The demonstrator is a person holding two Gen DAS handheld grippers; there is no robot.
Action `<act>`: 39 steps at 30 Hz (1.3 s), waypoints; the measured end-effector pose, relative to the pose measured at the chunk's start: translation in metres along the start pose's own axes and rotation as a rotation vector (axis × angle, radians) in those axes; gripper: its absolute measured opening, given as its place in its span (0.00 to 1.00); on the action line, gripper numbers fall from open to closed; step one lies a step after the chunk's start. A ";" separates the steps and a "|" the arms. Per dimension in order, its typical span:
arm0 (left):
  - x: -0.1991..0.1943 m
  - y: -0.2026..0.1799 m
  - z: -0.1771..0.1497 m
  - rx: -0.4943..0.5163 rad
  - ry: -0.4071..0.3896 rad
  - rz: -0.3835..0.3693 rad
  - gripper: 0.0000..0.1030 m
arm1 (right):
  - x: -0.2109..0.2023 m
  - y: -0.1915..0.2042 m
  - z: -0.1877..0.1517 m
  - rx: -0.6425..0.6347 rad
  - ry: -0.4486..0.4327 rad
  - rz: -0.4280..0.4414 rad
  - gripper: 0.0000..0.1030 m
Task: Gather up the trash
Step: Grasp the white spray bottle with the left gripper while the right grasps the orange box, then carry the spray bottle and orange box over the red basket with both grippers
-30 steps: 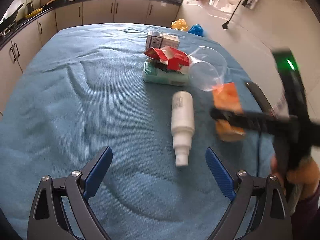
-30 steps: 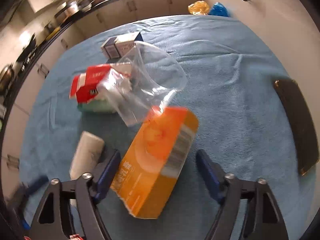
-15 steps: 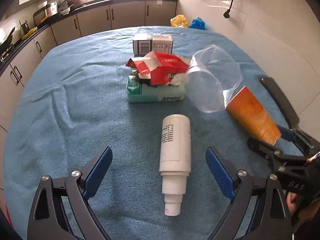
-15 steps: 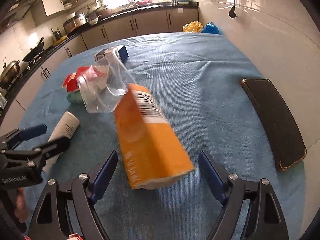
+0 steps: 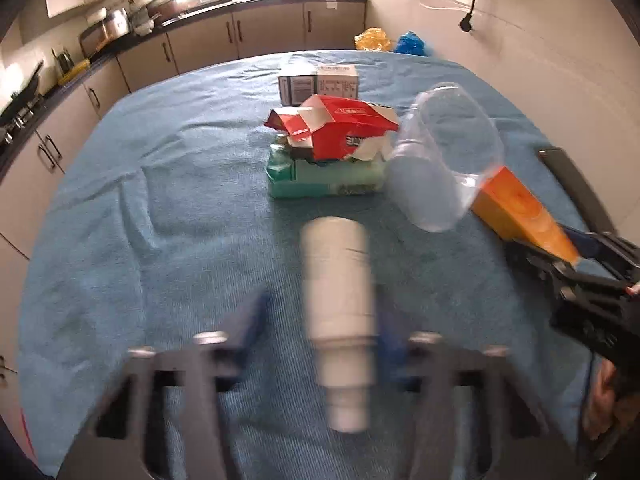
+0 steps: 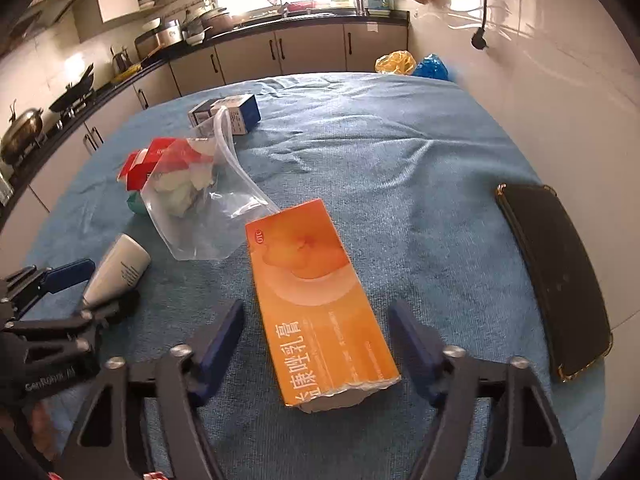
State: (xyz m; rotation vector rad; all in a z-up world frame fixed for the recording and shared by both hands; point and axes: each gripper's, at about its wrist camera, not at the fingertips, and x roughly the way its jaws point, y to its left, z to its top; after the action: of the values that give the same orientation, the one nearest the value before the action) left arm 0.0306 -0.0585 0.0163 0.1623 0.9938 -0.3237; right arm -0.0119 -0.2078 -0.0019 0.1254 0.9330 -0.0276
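currently both grippers are at the pick-up stage. left gripper (image 5: 320,320): jaws have just been closing and now clamp the white bottle (image 5: 338,280) near its neck; blurred in its own view. advice: check the grip is square before lifting, as the round body looks likely to roll. right gripper (image 6: 316,332): jaws have just been closing, pads not yet touching the orange carton (image 6: 316,300) lying between them; centre on its long sides. bottle: matte white, stepped cap. carton: glossy, flat on the blue-clothed worktop (image 6: 400,160), its far end touching a clear bag (image 6: 200,204).
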 end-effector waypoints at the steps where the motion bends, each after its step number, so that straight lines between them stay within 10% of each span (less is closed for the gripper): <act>1: -0.002 0.002 0.000 -0.013 0.009 -0.011 0.28 | -0.001 -0.001 -0.001 0.001 0.000 -0.002 0.55; 16: -0.086 0.058 -0.068 -0.172 -0.058 -0.074 0.28 | -0.051 0.001 -0.046 0.104 0.013 0.171 0.50; 39: -0.187 0.177 -0.196 -0.473 -0.216 0.103 0.28 | -0.086 0.146 -0.081 -0.108 0.009 0.335 0.50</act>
State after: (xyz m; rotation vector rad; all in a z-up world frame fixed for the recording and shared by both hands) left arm -0.1583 0.1990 0.0659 -0.2459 0.8200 -0.0054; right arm -0.1163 -0.0555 0.0332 0.1801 0.9105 0.3331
